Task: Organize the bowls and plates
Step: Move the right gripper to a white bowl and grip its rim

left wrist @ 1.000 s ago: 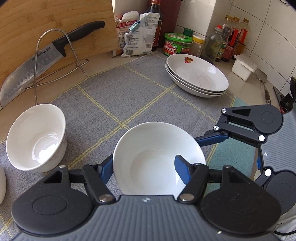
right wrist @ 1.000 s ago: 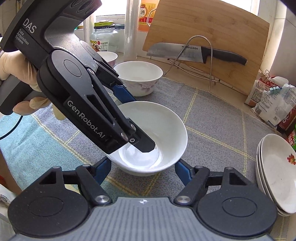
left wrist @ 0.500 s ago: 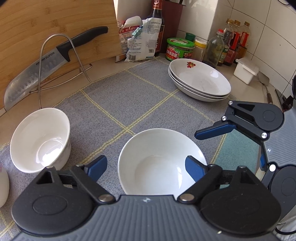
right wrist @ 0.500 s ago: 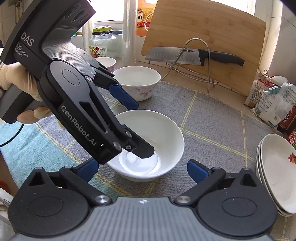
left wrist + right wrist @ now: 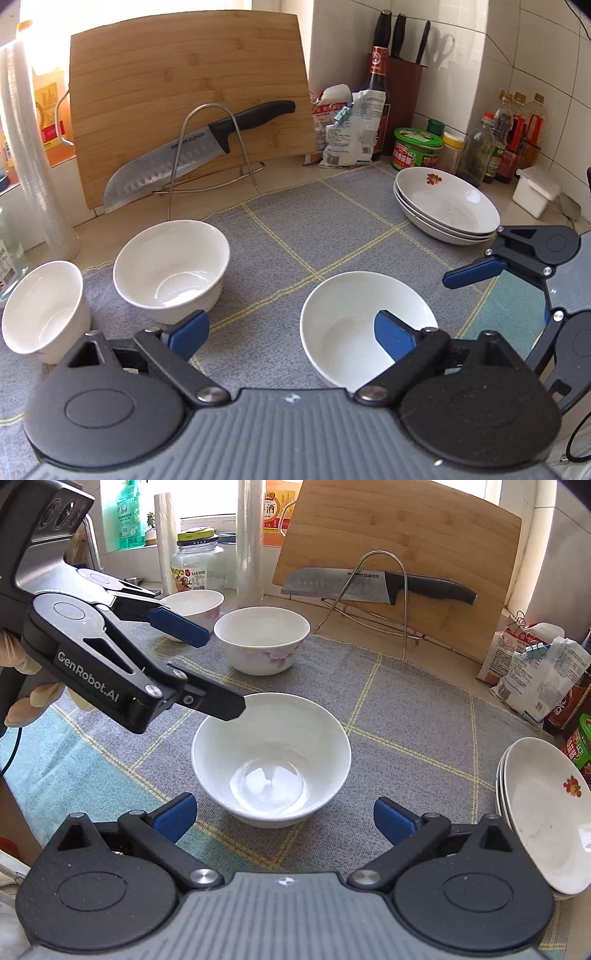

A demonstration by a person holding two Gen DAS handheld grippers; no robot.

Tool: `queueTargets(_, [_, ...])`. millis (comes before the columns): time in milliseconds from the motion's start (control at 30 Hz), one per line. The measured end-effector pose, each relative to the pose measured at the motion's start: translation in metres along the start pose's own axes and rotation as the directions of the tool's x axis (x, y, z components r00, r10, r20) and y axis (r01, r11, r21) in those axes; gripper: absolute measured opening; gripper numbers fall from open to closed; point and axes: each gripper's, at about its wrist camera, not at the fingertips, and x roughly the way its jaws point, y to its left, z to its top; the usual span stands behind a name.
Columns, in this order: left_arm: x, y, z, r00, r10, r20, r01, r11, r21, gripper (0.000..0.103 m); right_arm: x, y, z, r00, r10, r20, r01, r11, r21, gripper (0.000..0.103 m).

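A plain white bowl (image 5: 271,738) stands upright on the grey checked mat (image 5: 406,709). My right gripper (image 5: 284,816) is open wide just in front of it, pads clear of its sides. My left gripper (image 5: 210,668) comes in from the left, its jaws opening. Its lower finger hangs over the bowl's rim, and no pad presses on the bowl. In the left wrist view, the left gripper (image 5: 290,334) has its right pad over the bowl (image 5: 340,314). A floral bowl (image 5: 171,266) and a small bowl (image 5: 44,306) stand to the left. Stacked plates (image 5: 447,205) sit at the right.
A cutting board (image 5: 184,92) leans at the back with a knife (image 5: 192,151) on a wire rack. Bags, bottles, a green-lidded jar (image 5: 417,147) and a white box (image 5: 535,192) line the wall. A teal cloth (image 5: 55,760) lies left. A gloved hand (image 5: 18,664) holds the left gripper.
Both grippers have opened and let go of the plain bowl. The left gripper has pulled back and swung left, bringing the two other bowls into its view. The right gripper stays put.
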Motion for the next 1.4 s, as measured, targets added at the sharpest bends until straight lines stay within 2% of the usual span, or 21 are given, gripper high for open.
queueTargets(133, [-0.01, 0.0, -0.007, 0.999, 0.036, 0.009, -0.036, 0.998, -0.053, 0.096, -0.004, -0.004, 0.002, 1.0, -0.02, 0.022, 0.02, 1.0, -0.021, 0.103])
queueTargets(267, [-0.015, -0.002, -0.01, 0.998, 0.067, 0.013, -0.066, 0.994, -0.083, 0.096, -0.008, -0.014, 0.006, 0.999, 0.011, 0.052, -0.01, 1.0, -0.028, 0.103])
queueTargets(467, [-0.022, -0.002, -0.012, 0.99, 0.142, 0.018, -0.138, 0.982, -0.128, 0.096, -0.005, -0.022, 0.015, 0.999, 0.039, 0.025, -0.036, 0.995, -0.098, 0.103])
queueTargets(667, [-0.026, -0.001, -0.016, 0.974, 0.226, 0.015, -0.22, 0.959, -0.177, 0.096, -0.001, -0.025, 0.032, 0.998, 0.062, 0.02, -0.058, 0.983, -0.176, 0.103])
queueTargets(833, [-0.027, 0.003, -0.019, 0.952, 0.304, 0.031, -0.295, 0.941, -0.167, 0.096, 0.004, -0.027, 0.05, 0.996, 0.085, 0.006, -0.083, 0.981, -0.175, 0.103])
queueTargets(1000, [-0.017, 0.018, -0.021, 0.948, 0.316, 0.043, -0.306, 0.937, -0.167, 0.097, 0.011, -0.028, 0.065, 0.997, 0.08, -0.007, -0.08, 0.989, -0.122, 0.103])
queueTargets(1133, [-0.008, 0.025, -0.021, 0.935, 0.349, 0.055, -0.34, 0.931, -0.131, 0.097, 0.018, -0.03, 0.076, 0.994, 0.103, -0.025, -0.105, 0.993, -0.049, 0.103])
queueTargets(1400, [0.013, 0.042, -0.018, 0.94, 0.334, 0.07, -0.325, 0.939, -0.114, 0.097, 0.031, -0.03, 0.1, 0.997, 0.071, -0.029, -0.072, 0.997, -0.029, 0.103])
